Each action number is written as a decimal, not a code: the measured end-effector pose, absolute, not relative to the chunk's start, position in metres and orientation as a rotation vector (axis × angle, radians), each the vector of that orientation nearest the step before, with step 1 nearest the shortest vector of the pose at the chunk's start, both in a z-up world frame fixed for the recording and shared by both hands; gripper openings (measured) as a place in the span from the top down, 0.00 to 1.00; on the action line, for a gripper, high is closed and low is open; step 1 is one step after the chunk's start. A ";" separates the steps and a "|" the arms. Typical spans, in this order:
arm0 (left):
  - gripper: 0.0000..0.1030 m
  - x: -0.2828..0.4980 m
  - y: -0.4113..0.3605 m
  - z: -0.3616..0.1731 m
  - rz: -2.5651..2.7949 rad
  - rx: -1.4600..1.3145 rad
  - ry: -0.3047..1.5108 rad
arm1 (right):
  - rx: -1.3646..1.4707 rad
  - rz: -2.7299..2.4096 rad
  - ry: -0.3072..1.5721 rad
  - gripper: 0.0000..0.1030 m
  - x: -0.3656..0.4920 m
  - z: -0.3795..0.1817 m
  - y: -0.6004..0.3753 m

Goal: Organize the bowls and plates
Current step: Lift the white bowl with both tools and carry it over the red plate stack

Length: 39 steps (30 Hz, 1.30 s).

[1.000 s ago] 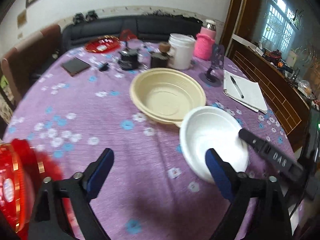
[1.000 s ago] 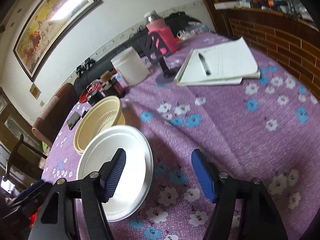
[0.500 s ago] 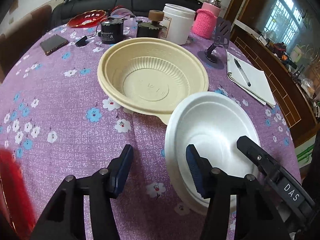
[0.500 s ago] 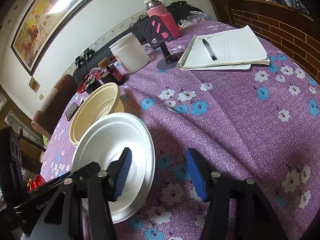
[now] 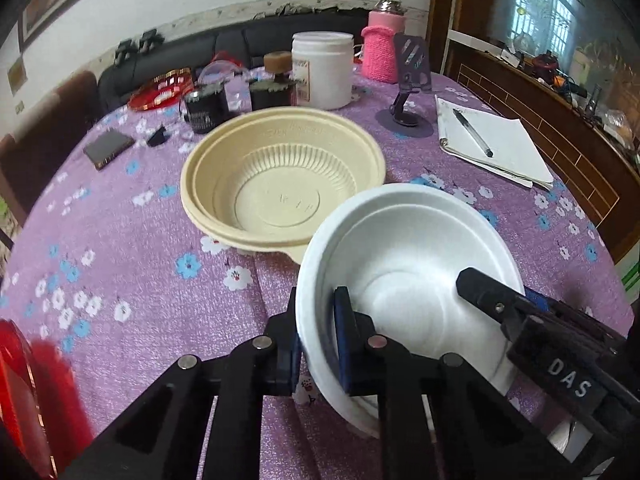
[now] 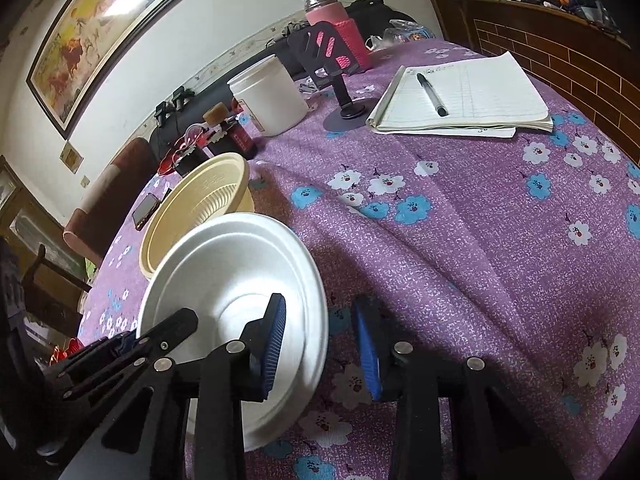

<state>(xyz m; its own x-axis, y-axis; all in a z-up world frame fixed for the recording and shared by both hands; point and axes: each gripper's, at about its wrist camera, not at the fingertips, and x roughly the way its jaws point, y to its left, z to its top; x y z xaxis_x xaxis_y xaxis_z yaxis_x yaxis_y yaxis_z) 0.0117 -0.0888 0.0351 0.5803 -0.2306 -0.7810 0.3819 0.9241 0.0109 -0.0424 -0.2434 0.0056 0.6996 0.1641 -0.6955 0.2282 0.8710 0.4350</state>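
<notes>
White bowl (image 5: 404, 248) rim, earlier free, now in left tongs (image 5: 318, 344).

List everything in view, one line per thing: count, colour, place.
white bowl: one, white, near table edge
beige bowl: one, beige, just behind the white bowl
white jar: one, white, far side
pink flask: one, pink, beside the jar
phone stand: one, black, right of the jar
notebook: one, white, right side
pen: one, black, on the notebook
tablecloth: one, purple, floral
left claw: one, black, shut on the white bowl's rim
right claw: one, black, closing around the opposite rim, a gap still showing on the outside
</notes>
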 end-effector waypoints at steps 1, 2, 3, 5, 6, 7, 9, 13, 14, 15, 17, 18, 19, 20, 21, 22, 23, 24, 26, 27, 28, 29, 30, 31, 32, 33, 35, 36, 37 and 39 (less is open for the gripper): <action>0.88 0.010 -0.090 0.037 -0.361 0.195 0.871 | 0.524 -0.034 0.805 0.71 -0.042 0.006 -0.243; 0.88 0.007 -0.092 0.039 -0.360 0.203 0.861 | 0.521 -0.028 0.806 0.74 -0.042 0.006 -0.241; 0.88 0.005 -0.093 0.040 -0.359 0.211 0.852 | 0.519 -0.026 0.807 0.77 -0.042 0.005 -0.240; 0.88 0.002 -0.093 0.044 -0.353 0.224 0.836 | 0.515 -0.028 0.803 0.78 -0.042 0.006 -0.240; 0.88 0.001 -0.093 0.045 -0.353 0.225 0.832 | 0.518 -0.026 0.801 0.79 -0.043 0.006 -0.240; 0.88 0.001 -0.092 0.046 -0.352 0.223 0.830 | 0.521 -0.024 0.799 0.81 -0.043 0.006 -0.240; 0.88 0.000 -0.091 0.048 -0.351 0.221 0.828 | 0.526 -0.020 0.794 0.83 -0.044 0.006 -0.240; 0.88 -0.004 -0.088 0.052 -0.343 0.223 0.817 | 0.523 -0.007 0.775 0.83 -0.046 0.010 -0.239; 0.88 -0.005 -0.088 0.052 -0.341 0.224 0.814 | 0.523 -0.004 0.770 0.83 -0.047 0.011 -0.239; 0.88 -0.006 -0.088 0.054 -0.339 0.226 0.809 | 0.524 0.002 0.763 0.83 -0.048 0.012 -0.238; 0.88 -0.008 -0.086 0.056 -0.335 0.226 0.804 | 0.525 0.014 0.755 0.83 -0.049 0.013 -0.237; 0.88 -0.009 -0.085 0.057 -0.333 0.225 0.803 | 0.525 0.021 0.752 0.84 -0.049 0.014 -0.236; 0.88 -0.009 -0.084 0.058 -0.332 0.224 0.802 | 0.526 0.028 0.749 0.84 -0.049 0.014 -0.236; 0.88 -0.011 -0.082 0.059 -0.330 0.222 0.801 | 0.528 0.037 0.742 0.84 -0.050 0.015 -0.235; 0.88 -0.012 -0.081 0.061 -0.329 0.219 0.799 | 0.529 0.044 0.737 0.84 -0.051 0.016 -0.235; 0.88 -0.014 -0.080 0.062 -0.329 0.217 0.797 | 0.528 0.051 0.730 0.84 -0.052 0.018 -0.234; 0.88 -0.016 -0.078 0.063 -0.329 0.217 0.796 | 0.525 0.057 0.725 0.84 -0.053 0.019 -0.232; 0.88 -0.017 -0.076 0.064 -0.328 0.216 0.795 | 0.519 0.063 0.720 0.84 -0.054 0.020 -0.230; 0.87 -0.022 -0.072 0.067 -0.325 0.218 0.791 | 0.502 0.077 0.714 0.84 -0.057 0.023 -0.225; 0.87 -0.024 -0.069 0.069 -0.323 0.217 0.788 | 0.491 0.085 0.710 0.84 -0.058 0.024 -0.222; 0.87 -0.026 -0.065 0.071 -0.321 0.213 0.785 | 0.475 0.093 0.705 0.84 -0.060 0.026 -0.218; 0.87 -0.028 -0.060 0.073 -0.319 0.209 0.783 | 0.463 0.099 0.701 0.84 -0.062 0.027 -0.214; 0.87 -0.030 -0.056 0.075 -0.316 0.205 0.781 | 0.451 0.107 0.697 0.84 -0.063 0.029 -0.209; 0.87 -0.032 -0.051 0.077 -0.312 0.200 0.779 | 0.441 0.117 0.694 0.84 -0.064 0.031 -0.203; 0.87 -0.034 -0.047 0.079 -0.309 0.196 0.777 | 0.437 0.124 0.692 0.84 -0.065 0.031 -0.200; 0.87 -0.037 -0.041 0.081 -0.303 0.188 0.774 | 0.434 0.135 0.692 0.84 -0.065 0.033 -0.194; 0.87 -0.039 -0.032 0.084 -0.295 0.177 0.774 | 0.424 0.149 0.696 0.84 -0.067 0.036 -0.185; 0.87 -0.041 -0.027 0.085 -0.292 0.171 0.775 | 0.418 0.151 0.697 0.84 -0.068 0.037 -0.180; 0.87 -0.043 -0.021 0.087 -0.287 0.164 0.774 | 0.415 0.153 0.698 0.84 -0.070 0.038 -0.177; 0.88 -0.047 -0.014 0.089 -0.281 0.152 0.771 | 0.415 0.161 0.704 0.85 -0.076 0.041 -0.168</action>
<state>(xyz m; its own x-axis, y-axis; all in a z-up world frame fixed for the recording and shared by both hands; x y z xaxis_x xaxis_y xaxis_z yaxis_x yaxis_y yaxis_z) -0.0470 -0.0138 0.0895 0.6824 -0.1945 -0.7046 0.3050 0.9518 0.0326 -0.0758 -0.1681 0.0408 0.7543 0.2805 -0.5936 -0.0050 0.9066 0.4219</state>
